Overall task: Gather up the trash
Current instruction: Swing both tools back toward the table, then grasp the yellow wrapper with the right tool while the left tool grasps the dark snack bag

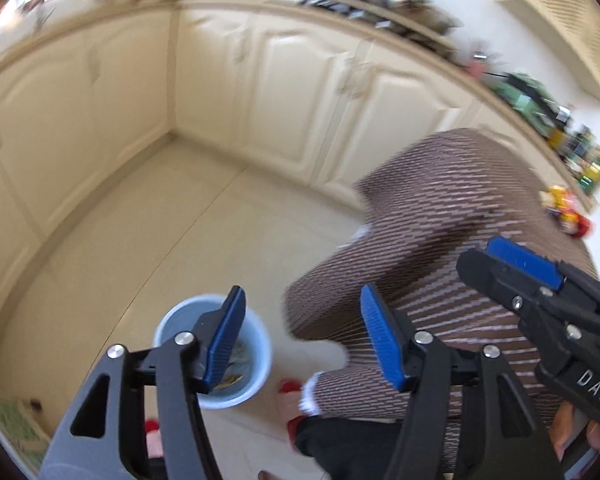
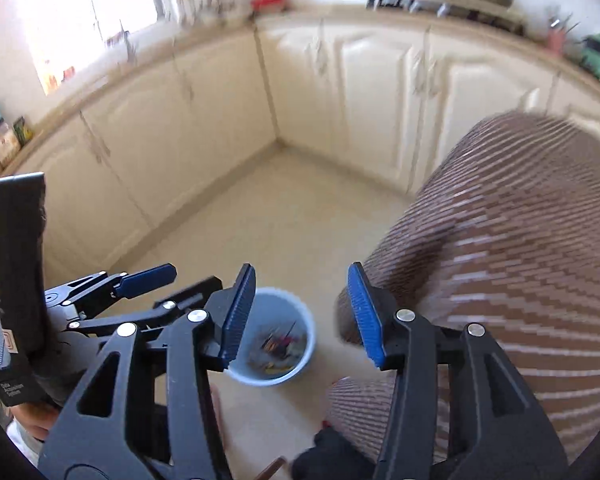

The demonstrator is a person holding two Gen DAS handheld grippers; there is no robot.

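Both claws gape wide, empty, above the blue bin point(image 1: 236, 368) of trash on the floor

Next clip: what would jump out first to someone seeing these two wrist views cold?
Probably the round light-blue plastic bin on the cream floor tiles, with colourful scraps lying in its bottom. Both claws, left and right, hang open and empty above it. The person's brown-and-white patterned leg fills the right side of both views, with cream kitchen cabinets wrapping the corner behind.
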